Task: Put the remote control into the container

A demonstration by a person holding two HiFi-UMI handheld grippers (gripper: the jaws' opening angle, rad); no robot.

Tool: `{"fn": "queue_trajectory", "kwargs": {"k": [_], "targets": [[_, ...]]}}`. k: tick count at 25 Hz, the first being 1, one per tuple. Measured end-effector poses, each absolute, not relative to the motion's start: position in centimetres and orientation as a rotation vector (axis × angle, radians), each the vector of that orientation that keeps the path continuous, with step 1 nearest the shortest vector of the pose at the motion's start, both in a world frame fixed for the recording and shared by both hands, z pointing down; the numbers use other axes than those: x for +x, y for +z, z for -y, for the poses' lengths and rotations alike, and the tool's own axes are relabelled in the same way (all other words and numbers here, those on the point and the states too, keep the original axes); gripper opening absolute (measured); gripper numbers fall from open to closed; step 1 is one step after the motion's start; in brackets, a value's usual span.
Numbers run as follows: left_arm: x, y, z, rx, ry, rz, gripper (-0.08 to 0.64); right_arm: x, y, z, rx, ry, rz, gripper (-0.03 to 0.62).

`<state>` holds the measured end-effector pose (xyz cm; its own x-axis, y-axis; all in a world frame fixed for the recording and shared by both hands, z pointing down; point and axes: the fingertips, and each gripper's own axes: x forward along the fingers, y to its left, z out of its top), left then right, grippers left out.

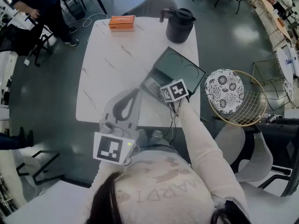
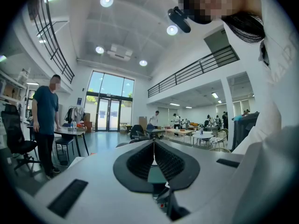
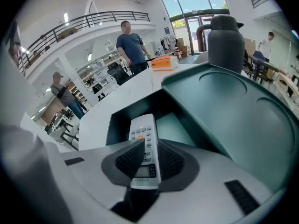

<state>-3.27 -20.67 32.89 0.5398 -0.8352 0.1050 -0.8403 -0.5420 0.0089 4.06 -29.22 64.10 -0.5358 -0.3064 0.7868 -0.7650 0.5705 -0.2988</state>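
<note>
A white remote control (image 3: 145,146) sits between the pads of my right gripper (image 3: 148,144), which is shut on it. The remote's far end reaches over the open dark green container (image 3: 170,125), whose lid (image 3: 233,111) leans open to the right. In the head view the right gripper (image 1: 158,88) is at the container's (image 1: 158,74) near edge, with the remote (image 1: 150,85) partly hidden. My left gripper (image 1: 135,95) hovers over the table's front part, left of the container, apart from it. In the left gripper view its jaws (image 2: 153,143) are shut and hold nothing.
On the white table (image 1: 112,64) a black kettle (image 1: 179,24) stands at the far right and an orange box (image 1: 122,22) at the far edge. A wire chair with a patterned cushion (image 1: 224,90) is right of the table. A person (image 1: 42,8) stands far left.
</note>
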Motion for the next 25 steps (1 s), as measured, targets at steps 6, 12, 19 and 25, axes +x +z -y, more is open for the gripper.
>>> {"fn": "queue_trajectory", "kwargs": {"k": [6,12,19,25], "targets": [[-3.3,32.9,20.6,2.71,0.141,1.471,0.014,4.2,63.9,29.1,0.862,0.813,2.11,0.089],[-3.9,33.0,20.4,2.711,0.142,1.467,0.014,3.5,61.3,28.9,0.883,0.668,2.247,0.07],[-4.5,33.1,19.6,2.755,0.15,1.424,0.014,3.7,52.7,28.3,1.145,0.382,2.49,0.037],[-4.6,33.3,18.0,2.807,0.131,1.319,0.014,3.1,44.5,24.1,1.334,0.241,2.662,0.034]]}}
